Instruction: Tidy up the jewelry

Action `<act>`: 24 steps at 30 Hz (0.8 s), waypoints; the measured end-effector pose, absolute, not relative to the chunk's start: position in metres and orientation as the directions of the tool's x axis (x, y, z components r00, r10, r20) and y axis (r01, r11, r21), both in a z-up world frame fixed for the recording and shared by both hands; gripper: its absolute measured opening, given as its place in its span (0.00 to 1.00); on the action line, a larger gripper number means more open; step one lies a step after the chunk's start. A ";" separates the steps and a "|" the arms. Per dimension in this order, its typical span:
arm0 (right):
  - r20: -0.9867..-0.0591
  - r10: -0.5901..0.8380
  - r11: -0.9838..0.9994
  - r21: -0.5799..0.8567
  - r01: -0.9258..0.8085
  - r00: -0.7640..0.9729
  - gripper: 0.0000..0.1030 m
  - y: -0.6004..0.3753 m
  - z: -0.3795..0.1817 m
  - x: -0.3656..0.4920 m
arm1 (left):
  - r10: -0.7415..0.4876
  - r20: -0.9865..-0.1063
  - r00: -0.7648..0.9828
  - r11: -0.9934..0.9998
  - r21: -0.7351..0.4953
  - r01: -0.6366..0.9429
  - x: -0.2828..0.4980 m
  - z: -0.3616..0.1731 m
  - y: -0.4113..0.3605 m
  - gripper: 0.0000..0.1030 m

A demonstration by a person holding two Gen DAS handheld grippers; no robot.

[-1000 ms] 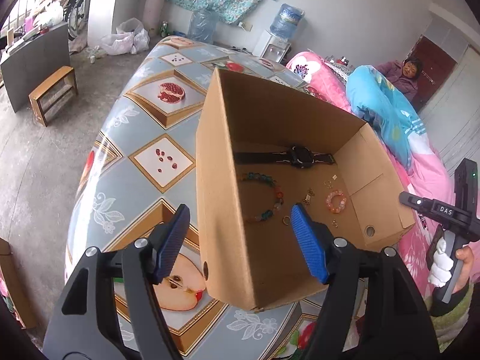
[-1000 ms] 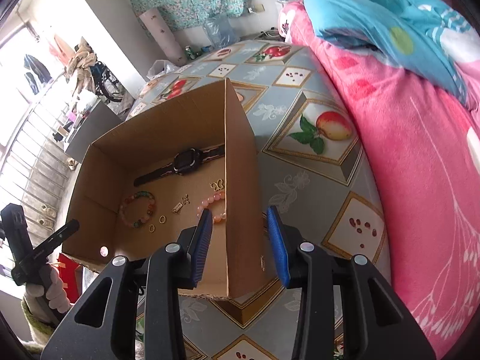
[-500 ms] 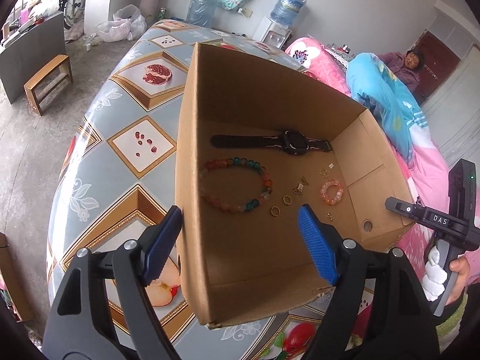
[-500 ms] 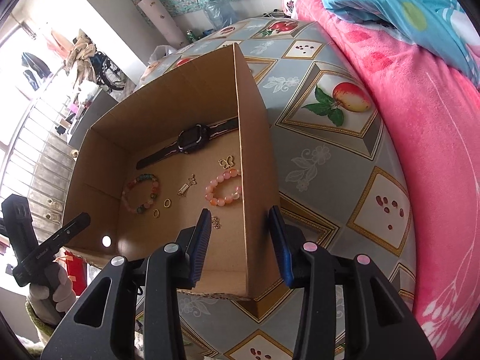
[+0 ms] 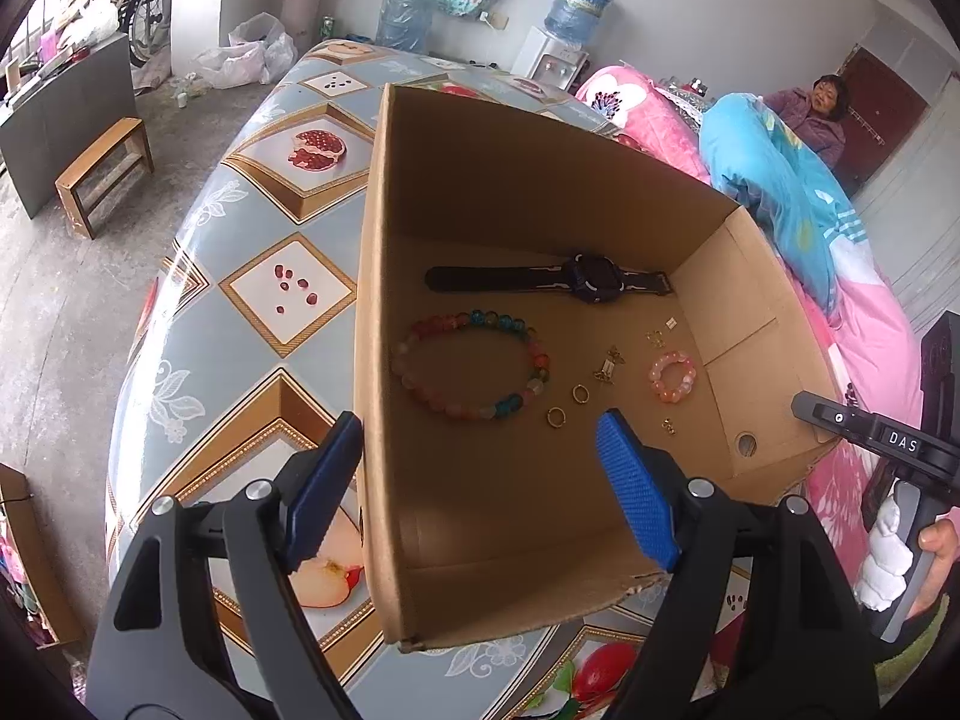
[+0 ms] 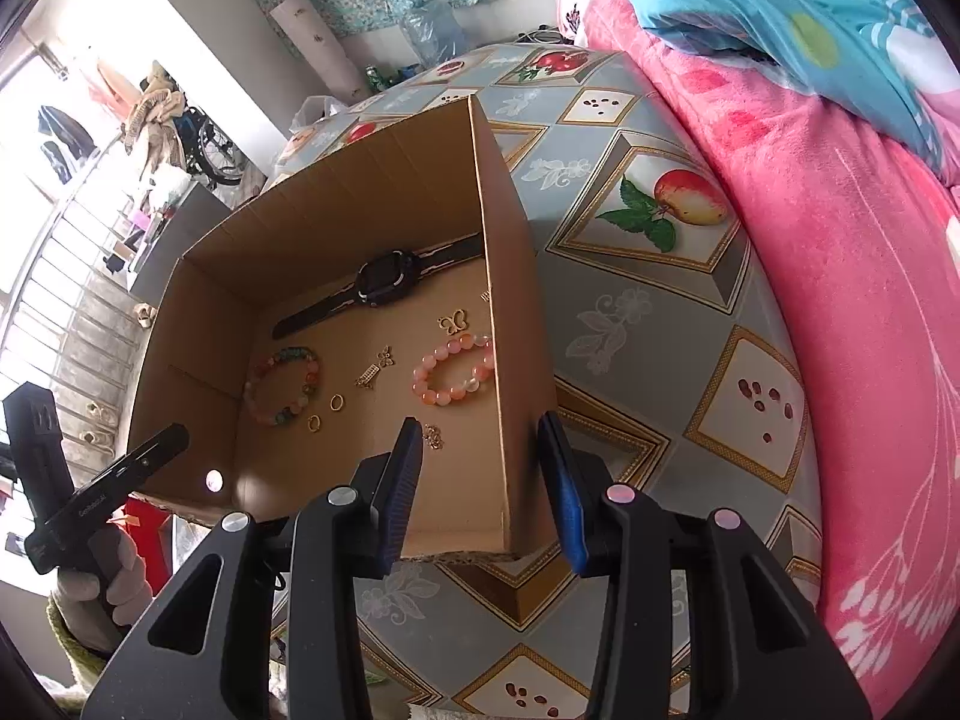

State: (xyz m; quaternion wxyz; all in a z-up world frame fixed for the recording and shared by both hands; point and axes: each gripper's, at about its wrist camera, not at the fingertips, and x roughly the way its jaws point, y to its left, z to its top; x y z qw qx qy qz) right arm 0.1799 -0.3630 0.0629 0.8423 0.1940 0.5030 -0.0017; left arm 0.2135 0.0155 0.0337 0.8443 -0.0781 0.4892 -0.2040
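An open cardboard box (image 5: 540, 192) stands on the table. On its floor lie a black watch (image 5: 591, 282), a multicolour bead bracelet (image 5: 480, 318), a pink bead bracelet (image 5: 655, 373), two gold rings (image 5: 556, 417) and small gold charms (image 5: 606, 366). My left gripper (image 5: 478, 420) is open, with its jaws wide astride the box's left wall and neither pad touching it. My right gripper (image 6: 480, 420) is open too. It straddles the box's right wall (image 6: 510, 300) near the front corner, with gaps on both sides. The watch (image 6: 384, 276) and the pink bracelet (image 6: 420, 381) show in the right wrist view as well.
A fruit-patterned cloth covers the table (image 5: 288, 294). Pink bedding (image 6: 840, 240) and a blue quilt (image 5: 774, 180) press against its right side. A person (image 5: 822, 114) sits at the back right. A wooden stool (image 5: 102, 174) stands on the floor to the left.
My left jaws have spread wider around the box's left wall. Both views now look more steeply into the box. The jewellery has not moved.
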 end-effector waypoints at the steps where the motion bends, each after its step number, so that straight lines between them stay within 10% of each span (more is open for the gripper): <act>1: -0.847 0.192 0.924 0.326 0.199 0.496 0.39 -0.363 0.064 0.179 | -0.418 -0.796 0.439 0.906 -0.329 0.266 0.213 0.034 0.015 0.74; 24: -0.825 0.225 0.909 0.370 0.193 0.519 0.39 -0.365 0.070 0.156 | -0.352 -0.817 0.456 0.932 -0.265 0.246 0.209 0.037 0.010 0.74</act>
